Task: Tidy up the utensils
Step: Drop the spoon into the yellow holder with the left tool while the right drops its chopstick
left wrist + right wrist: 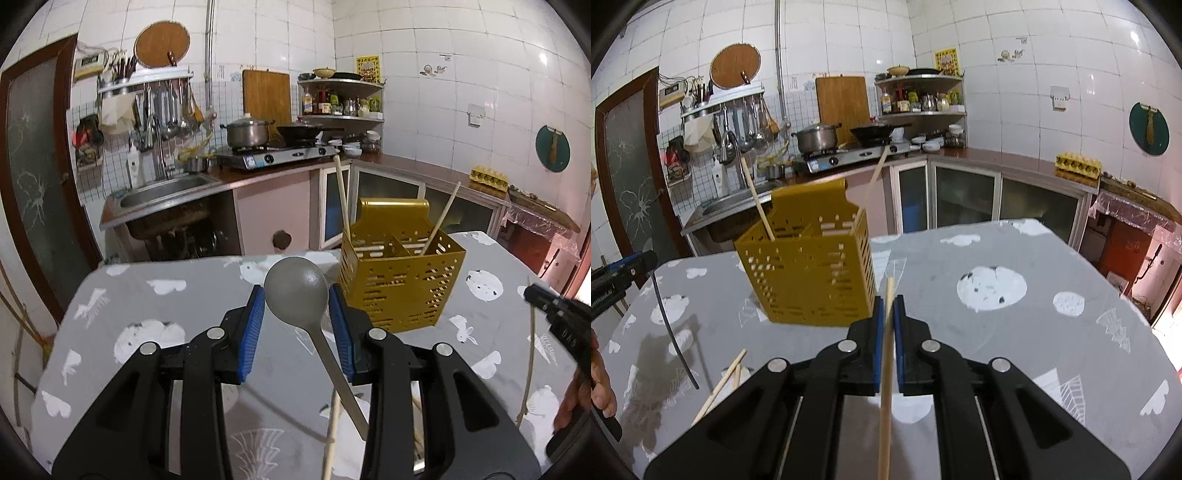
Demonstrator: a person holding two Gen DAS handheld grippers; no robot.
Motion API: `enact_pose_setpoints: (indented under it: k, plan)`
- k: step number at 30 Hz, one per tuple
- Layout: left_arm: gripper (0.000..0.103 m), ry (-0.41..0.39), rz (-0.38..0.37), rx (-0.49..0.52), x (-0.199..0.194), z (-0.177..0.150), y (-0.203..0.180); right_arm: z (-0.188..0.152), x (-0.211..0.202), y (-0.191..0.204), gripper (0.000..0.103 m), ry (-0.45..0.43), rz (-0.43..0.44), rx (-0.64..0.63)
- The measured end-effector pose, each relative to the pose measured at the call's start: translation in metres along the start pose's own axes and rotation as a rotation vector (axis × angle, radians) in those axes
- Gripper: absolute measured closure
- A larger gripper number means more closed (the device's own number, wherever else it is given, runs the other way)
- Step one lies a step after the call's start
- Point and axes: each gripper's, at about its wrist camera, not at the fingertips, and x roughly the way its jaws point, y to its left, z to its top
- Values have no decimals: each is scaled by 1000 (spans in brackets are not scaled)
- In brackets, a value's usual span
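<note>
A gold perforated utensil holder (400, 275) stands on the grey table, with two chopsticks (441, 221) upright in it. My left gripper (297, 299) is shut on the bowl of a grey spoon (299, 291), lifted above the table just left of the holder; the handle slants down toward the camera. In the right wrist view the holder (809, 273) is ahead and left. My right gripper (888, 306) is shut on a single wooden chopstick (886, 369), held lengthwise, its tip poking past the pads beside the holder's right corner.
Loose chopsticks (720, 384) lie on the patterned grey tablecloth (997, 332) at the near left. A thin dark rod (670, 332) leans there too. Kitchen counter, sink (166, 190) and stove (280, 155) stand beyond the table's far edge.
</note>
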Motion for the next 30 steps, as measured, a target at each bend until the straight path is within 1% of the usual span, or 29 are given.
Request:
enact_pose_setpoints:
  k: [7,11,15,20,23,26,30]
  plan:
    - [68,-65,27,52,-4,17,-4,32,-14,-2,97,-87,8,5]
    - [68,-104,33,89,-5,33,-11,61,-18,-1,97,-139,10,0]
    - [68,-149,24,112,-6,58,-20,98,-24,6,97,-202,15,-20]
    - [68,-230,7,143,-5,102,-34,145,-35,22,97,-274,25,-53]
    - [68,-271,1,165,3,125,-44,170,-36,32,97,-305,31,-68]
    - [68,-288,-10,188,20,139,-56,187,-32,44,97,-324,30,-87]
    - [68,-263,-32,188,53,141,-65,198,-13,54,97,-307,42,-92]
